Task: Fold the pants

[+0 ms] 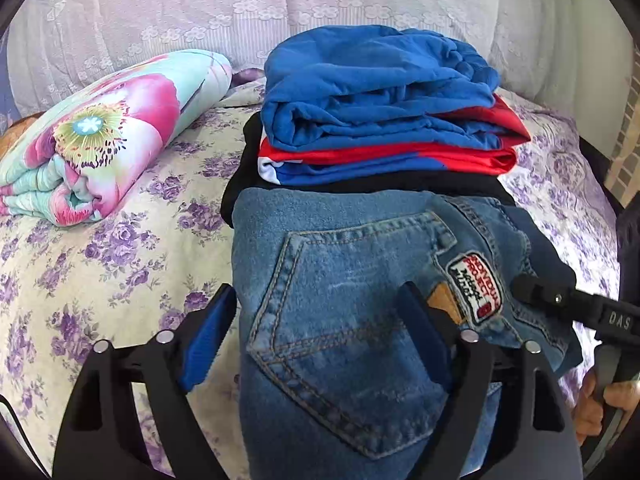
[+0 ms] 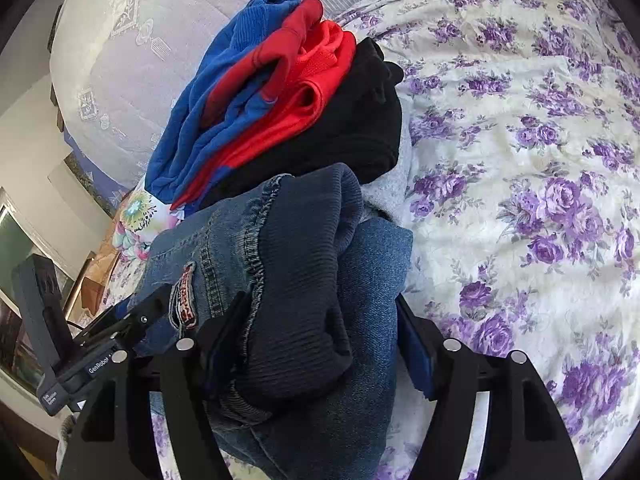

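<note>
Folded blue jeans (image 1: 340,280) with a back pocket and a sewn patch (image 1: 474,290) lie on the bed, against a stack of folded clothes. My left gripper (image 1: 316,320) straddles their left end; its blue pads stand off the denim, open. From the right side, my right gripper (image 2: 320,340) straddles the jeans (image 2: 280,280) at the dark ribbed waistband (image 2: 304,264), pads also clear of the cloth, open. In the left wrist view the right gripper's fingertip (image 1: 532,290) shows beside the patch. The right wrist view shows the left gripper's fingertip (image 2: 148,308) at the jeans' far side.
The stack behind the jeans holds a blue garment (image 1: 376,88), a red one (image 1: 400,156) and a black one (image 1: 248,184). A rolled floral blanket (image 1: 104,136) lies to the left. The purple-flowered bedsheet (image 2: 520,160) spreads to the right. A lace-covered headboard (image 1: 200,8) stands behind.
</note>
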Motion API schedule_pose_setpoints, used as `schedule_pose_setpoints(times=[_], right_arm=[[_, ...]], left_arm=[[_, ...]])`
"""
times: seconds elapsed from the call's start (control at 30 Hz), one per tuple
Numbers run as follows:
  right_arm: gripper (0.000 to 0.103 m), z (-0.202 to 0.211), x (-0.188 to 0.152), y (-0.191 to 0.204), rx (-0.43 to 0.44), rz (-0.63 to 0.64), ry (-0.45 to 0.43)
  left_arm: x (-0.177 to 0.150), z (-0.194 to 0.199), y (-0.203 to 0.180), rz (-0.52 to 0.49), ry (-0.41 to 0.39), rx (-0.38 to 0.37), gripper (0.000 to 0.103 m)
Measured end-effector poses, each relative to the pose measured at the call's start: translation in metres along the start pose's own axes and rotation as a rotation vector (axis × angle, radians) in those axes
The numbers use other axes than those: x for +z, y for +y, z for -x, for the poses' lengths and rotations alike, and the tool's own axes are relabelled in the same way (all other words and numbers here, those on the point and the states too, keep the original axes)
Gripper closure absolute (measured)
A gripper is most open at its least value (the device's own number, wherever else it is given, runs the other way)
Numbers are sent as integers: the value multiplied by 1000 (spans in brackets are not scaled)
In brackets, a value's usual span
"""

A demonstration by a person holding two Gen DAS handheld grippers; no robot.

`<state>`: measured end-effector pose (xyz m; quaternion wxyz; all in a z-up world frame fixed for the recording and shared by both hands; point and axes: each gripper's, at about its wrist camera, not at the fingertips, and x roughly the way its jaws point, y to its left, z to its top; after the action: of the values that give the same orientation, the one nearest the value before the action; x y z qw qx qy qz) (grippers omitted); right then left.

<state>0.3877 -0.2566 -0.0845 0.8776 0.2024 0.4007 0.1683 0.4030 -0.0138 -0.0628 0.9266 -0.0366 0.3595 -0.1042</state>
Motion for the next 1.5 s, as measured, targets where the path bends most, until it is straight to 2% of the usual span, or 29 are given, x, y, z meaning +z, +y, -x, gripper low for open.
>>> schedule_pose_setpoints(times=[0.13, 0.2, 0.27, 0.33, 0.37, 0.5, 0.63, 0.77, 0.9, 0.93, 1.07, 1.13, 1.23, 1.27, 1.37, 1.5], right_arm=[[10, -4, -3, -6, -7, -25, -1], [7, -3, -3, -8, -7, -39, -5], [6, 3, -2, -9, -15, -56, -8], [6, 17, -1, -3, -35, -67, -22], [6, 28, 0, 2, -55, -61, -45], [4, 97, -3, 43, -145, 21, -243], [4, 161, -25, 94, -237, 156, -416], [4, 177, -47, 126, -316, 282, -458], [4, 170, -70, 114, -289, 262, -562], [4, 164, -74, 108, -288, 255, -571], [4, 136, -70, 100, -351, 265, -481], [4, 129, -70, 101, -350, 272, -485], [4, 126, -75, 102, -361, 286, -514], [4, 124, -77, 100, -354, 290, -518], [4, 121, -77, 94, -340, 268, -492], [4, 116, -76, 86, -318, 222, -453]], left_arm=[[-3, -7, 16, 75, 20, -46, 7], [-2, -7, 20, 92, 29, -56, 6], [1, 2, 19, 71, 28, -15, 6], [4, 23, 14, 36, -2, 76, 6], [6, 37, 10, 16, -30, 108, 6], [15, 98, 0, 4, -129, 138, 5], [18, 147, -16, 28, -202, 149, 5], [8, 163, -28, 43, -210, 127, 5], [-9, 151, -36, -4, -170, 156, 5], [-15, 147, -37, -23, -174, 171, 5], [-28, 133, -33, -60, -187, 176, 5], [-27, 127, -30, -66, -173, 185, 5], [-31, 124, -27, -85, -198, 283, 5], [-32, 124, -25, -81, -201, 290, 5], [-32, 123, -20, -54, -170, 214, 5], [-36, 124, -24, -62, -175, 211, 5]])
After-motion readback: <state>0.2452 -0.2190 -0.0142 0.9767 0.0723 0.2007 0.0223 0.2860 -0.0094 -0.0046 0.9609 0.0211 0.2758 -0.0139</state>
